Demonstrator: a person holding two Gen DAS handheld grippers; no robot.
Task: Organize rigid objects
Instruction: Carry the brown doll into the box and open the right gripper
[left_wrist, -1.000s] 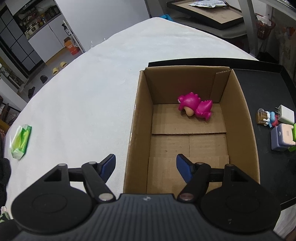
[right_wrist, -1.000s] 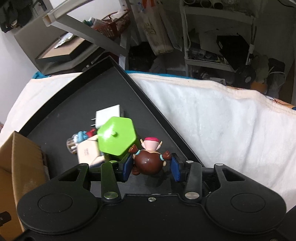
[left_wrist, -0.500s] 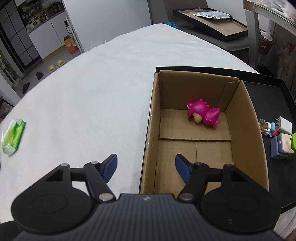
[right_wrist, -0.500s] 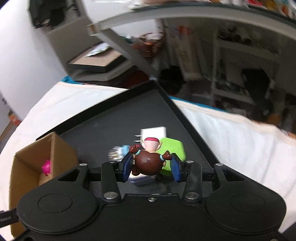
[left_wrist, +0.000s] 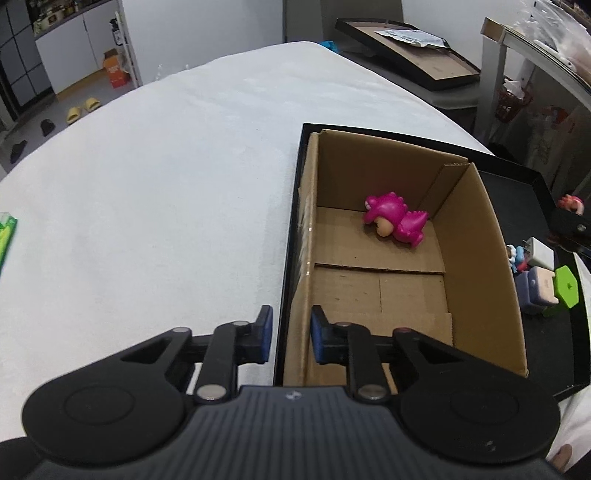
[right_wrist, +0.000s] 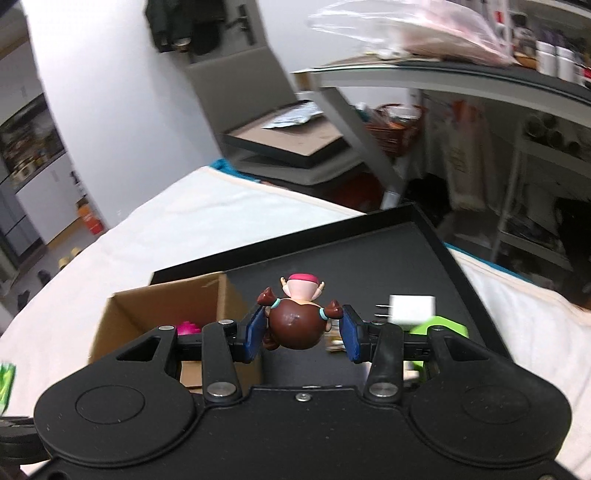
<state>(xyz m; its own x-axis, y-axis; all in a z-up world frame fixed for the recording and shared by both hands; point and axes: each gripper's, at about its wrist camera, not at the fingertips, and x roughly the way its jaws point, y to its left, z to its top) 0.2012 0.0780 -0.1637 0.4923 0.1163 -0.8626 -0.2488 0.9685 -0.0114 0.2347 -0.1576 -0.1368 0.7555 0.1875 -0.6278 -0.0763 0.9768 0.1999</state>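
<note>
An open cardboard box (left_wrist: 476, 236) stands on a black tray (left_wrist: 532, 177) and holds a pink dinosaur figure (left_wrist: 397, 221). My left gripper (left_wrist: 290, 338) is shut on the box's near left wall, one pad on each side. My right gripper (right_wrist: 303, 334) is shut on a brown-haired doll figure (right_wrist: 295, 325) and holds it in the air above the tray (right_wrist: 369, 258), just right of the box (right_wrist: 162, 306). The doll's pink cap (left_wrist: 570, 202) peeks in at the right edge of the left wrist view.
On the tray right of the box lie a white charger (left_wrist: 541, 253), a green hexagonal piece (left_wrist: 567, 286), a lilac block (left_wrist: 535, 288) and a small blue figure (left_wrist: 515, 254). A green packet (left_wrist: 7, 232) lies at the bed's left edge. Shelves and a desk stand beyond.
My left gripper has closed onto the box's left wall. My right gripper has lifted the doll off the tray and carried it left toward the box.
</note>
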